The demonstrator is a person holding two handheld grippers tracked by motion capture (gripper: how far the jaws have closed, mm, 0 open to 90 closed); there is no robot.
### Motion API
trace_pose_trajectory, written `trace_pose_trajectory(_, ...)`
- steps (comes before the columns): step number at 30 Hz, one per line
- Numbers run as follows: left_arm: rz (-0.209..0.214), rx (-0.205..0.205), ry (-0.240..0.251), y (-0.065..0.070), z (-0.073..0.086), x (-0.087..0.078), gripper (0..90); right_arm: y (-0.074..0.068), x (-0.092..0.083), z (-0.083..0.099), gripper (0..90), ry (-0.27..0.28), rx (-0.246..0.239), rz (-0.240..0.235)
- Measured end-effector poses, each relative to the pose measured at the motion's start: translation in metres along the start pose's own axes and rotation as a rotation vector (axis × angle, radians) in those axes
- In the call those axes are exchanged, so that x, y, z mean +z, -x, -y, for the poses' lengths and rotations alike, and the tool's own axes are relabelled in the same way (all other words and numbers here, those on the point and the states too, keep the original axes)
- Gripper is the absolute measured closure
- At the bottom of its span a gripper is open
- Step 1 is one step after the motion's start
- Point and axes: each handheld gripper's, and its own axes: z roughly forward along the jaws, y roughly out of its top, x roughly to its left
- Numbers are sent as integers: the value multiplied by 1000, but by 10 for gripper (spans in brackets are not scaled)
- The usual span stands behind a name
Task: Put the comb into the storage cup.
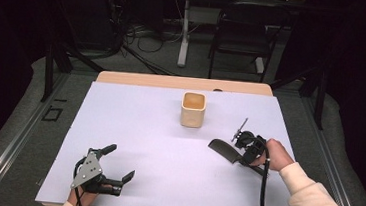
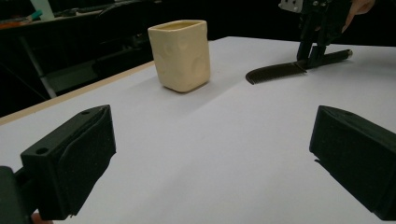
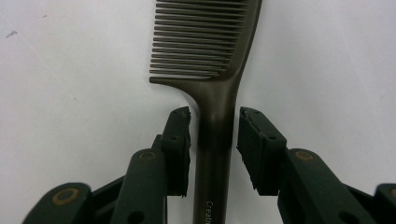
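Note:
A dark comb (image 1: pixel 222 149) lies flat on the white sheet at the right, teeth toward the table's middle. In the right gripper view, my right gripper (image 3: pixel 214 116) straddles the comb's (image 3: pixel 205 46) handle just below the teeth. A thin gap shows on each side, so the pads do not press on it. The left gripper view shows the comb (image 2: pixel 275 72) and that right gripper (image 2: pixel 313 58) standing over it, pointing down. My left gripper (image 1: pixel 119 162) rests near the front left edge, wide open with nothing between its jaws (image 2: pixel 210 126). A cream cup (image 1: pixel 193 111) stands upright at the back centre.
The white sheet (image 1: pixel 143 129) covers the wooden table, whose far edge (image 1: pixel 183 82) shows behind the cup (image 2: pixel 180 53). A dark chair (image 1: pixel 242 33) and a desk leg (image 1: pixel 184 33) stand beyond the table. Bare sheet lies between the two grippers.

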Motion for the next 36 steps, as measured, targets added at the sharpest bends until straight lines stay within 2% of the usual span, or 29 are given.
trace_pose_trajectory(4, 0, -2, 1, 0, 0, 0, 5, 1, 1, -2, 662, -20, 0, -4)
trace_pose_trajectory(5, 1, -1, 1, 0, 0, 0, 5, 1, 3, -1, 662, 1, 5, -6)
trace_pose_trajectory(7, 1, -1, 1, 0, 0, 0, 5, 1, 1, -3, 662, -51, 5, -8)
trace_pose_trajectory(8, 1, -1, 1, 0, 0, 0, 5, 1, 5, -2, 665, -4, 16, -10)
trace_pose_trajectory(16, 3, -1, 1, 0, 0, 0, 5, 3, 7, -1, 709, -1, 33, -15)
trace_pose_trajectory(20, 1, -1, 0, 0, 0, 0, 5, 6, 6, 1, 714, 20, 34, -20)
trace_pose_trajectory(21, 1, -2, 1, 0, 0, 0, 5, 4, 8, 3, 714, 65, 55, -17)
trace_pose_trajectory(23, 2, -2, 0, 0, 0, 0, 5, 4, 7, 3, 714, 63, 47, -18)
trace_pose_trajectory(25, 2, -1, 0, 0, 0, 0, 6, 4, 3, 3, 716, 37, 38, -14)
trace_pose_trajectory(33, 0, -3, 2, 0, 0, 0, 6, 0, -6, 6, 717, 86, 45, 3)
trace_pose_trajectory(34, 0, -3, 2, 0, 0, 0, 6, 0, -8, 6, 717, 83, 36, 8)
trace_pose_trajectory(36, 0, -3, 2, 0, 0, 0, 6, -2, -11, 6, 717, 83, 50, 2)
